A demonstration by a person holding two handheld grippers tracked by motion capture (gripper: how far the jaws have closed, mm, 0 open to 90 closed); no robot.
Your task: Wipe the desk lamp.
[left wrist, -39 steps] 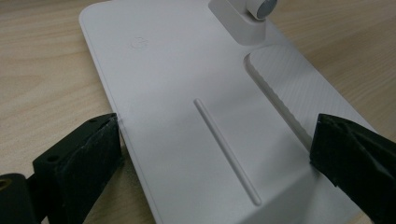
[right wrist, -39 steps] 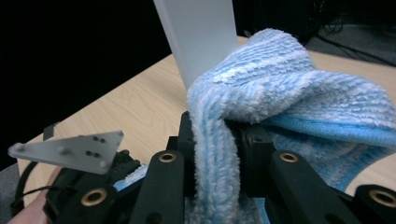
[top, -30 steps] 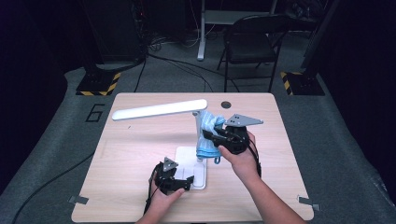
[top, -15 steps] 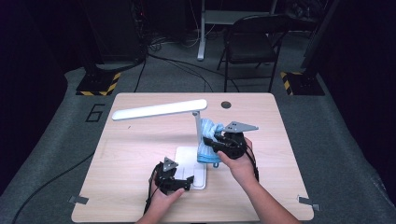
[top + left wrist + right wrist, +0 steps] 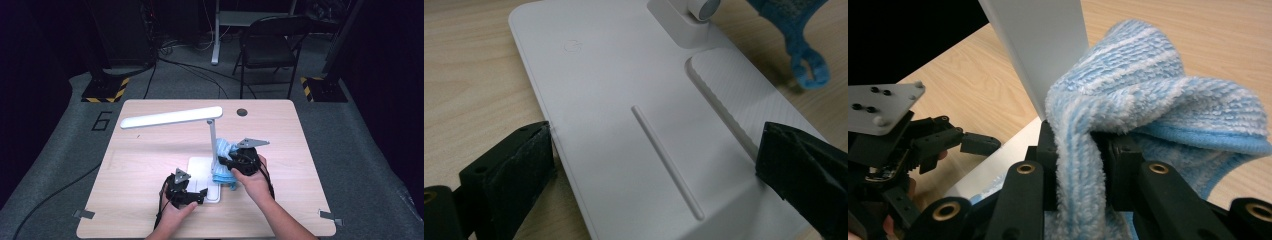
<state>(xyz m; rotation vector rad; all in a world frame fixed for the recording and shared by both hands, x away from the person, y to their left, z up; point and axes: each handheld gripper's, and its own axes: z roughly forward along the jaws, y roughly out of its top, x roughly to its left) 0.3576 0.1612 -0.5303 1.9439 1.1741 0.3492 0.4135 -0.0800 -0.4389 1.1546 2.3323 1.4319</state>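
Right hand-held gripper clamps our blue cloth against the lamp post, above the base. Left hand-held gripper straddles the white lamp base, jaws apart (bracing, barely touching). Risk, we judge: hard wiping could tip the lamp on the table, or the cloth slips free.

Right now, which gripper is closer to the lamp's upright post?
Right. The right gripper presses the blue cloth against the lamp post. The left gripper sits at the near edge of the lamp base, jaws straddling it, apart from the post.
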